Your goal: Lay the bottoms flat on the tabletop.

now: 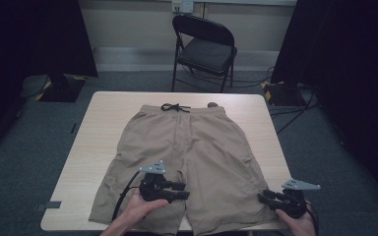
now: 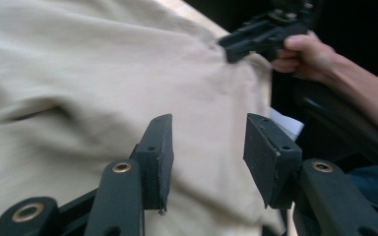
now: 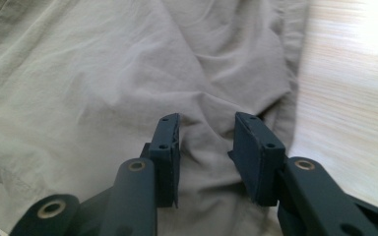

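Wooden table bears khaki shorts; left gripper, right gripper jaws spread, empty.

Light wood-grain table on grey carpet, and spread flat across most of it is a pair of khaki drawstring shorts, waistband at the far edge, legs toward the near edge, with some small dark object just past the waistband.

Dim room, gripper views motion-blurred
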Tool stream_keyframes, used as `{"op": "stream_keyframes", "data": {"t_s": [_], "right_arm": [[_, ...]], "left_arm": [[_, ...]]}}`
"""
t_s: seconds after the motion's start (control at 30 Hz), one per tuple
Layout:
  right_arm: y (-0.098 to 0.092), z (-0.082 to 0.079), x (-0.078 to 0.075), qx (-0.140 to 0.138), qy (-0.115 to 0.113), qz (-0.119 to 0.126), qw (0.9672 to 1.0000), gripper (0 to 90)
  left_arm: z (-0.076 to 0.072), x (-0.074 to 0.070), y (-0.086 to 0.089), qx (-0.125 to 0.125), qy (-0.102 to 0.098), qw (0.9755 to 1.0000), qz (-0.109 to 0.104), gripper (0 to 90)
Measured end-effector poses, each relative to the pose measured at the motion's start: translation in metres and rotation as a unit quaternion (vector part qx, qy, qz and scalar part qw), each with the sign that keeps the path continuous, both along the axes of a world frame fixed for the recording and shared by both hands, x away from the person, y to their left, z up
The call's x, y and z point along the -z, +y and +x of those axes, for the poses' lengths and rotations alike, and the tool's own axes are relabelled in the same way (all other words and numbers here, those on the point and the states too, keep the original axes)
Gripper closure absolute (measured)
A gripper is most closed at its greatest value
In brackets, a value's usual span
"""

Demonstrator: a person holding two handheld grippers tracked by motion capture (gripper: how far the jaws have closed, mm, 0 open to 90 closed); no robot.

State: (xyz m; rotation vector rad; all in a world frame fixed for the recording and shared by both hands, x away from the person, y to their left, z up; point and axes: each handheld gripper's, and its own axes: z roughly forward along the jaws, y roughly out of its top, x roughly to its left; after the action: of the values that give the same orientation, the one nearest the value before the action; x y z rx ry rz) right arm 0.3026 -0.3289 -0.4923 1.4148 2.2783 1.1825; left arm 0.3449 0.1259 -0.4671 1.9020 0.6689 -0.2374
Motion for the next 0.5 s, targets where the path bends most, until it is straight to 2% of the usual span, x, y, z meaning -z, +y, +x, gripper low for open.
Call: {"op": "stream_keyframes", "data": {"t_s": [0.07, 0.17, 0.3, 0.33, 0.4, 0.47, 0.5], "right_arm": [[-0.006, -0.002, 0.000, 0.012, -0.002, -0.002, 0.9999, 62.9], [-0.011, -0.004, -0.001, 0.016, -0.003, -0.007, 0.9998, 62.2], [-0.013, -0.005, -0.003, 0.023, 0.002, -0.015, 0.9996, 61.7], [-0.014, -0.004, -0.002, 0.024, 0.002, -0.017, 0.9996, 61.3], [-0.017, -0.003, -0.004, 0.035, 0.007, -0.018, 0.9992, 55.6], [-0.017, -0.001, -0.005, 0.047, 0.007, -0.014, 0.9988, 45.4], [-0.017, -0.001, -0.006, 0.051, 0.003, -0.007, 0.9987, 45.2]], "left_arm": [[0.002, -0.001, 0.012, -0.012, 0.000, 0.9999, -0.001, 53.8], [0.002, -0.001, 0.031, -0.036, -0.003, 0.9993, -0.001, 51.8], [0.002, -0.001, 0.055, -0.065, -0.005, 0.9978, 0.013, 49.2], [0.002, -0.002, 0.061, -0.074, -0.007, 0.9970, 0.023, 48.0], [0.001, -0.003, 0.070, -0.082, -0.009, 0.9961, 0.029, 45.5], [-0.001, -0.005, 0.081, -0.093, -0.010, 0.9950, 0.036, 43.5], [-0.001, -0.006, 0.086, -0.100, -0.012, 0.9941, 0.039, 42.1]]}}
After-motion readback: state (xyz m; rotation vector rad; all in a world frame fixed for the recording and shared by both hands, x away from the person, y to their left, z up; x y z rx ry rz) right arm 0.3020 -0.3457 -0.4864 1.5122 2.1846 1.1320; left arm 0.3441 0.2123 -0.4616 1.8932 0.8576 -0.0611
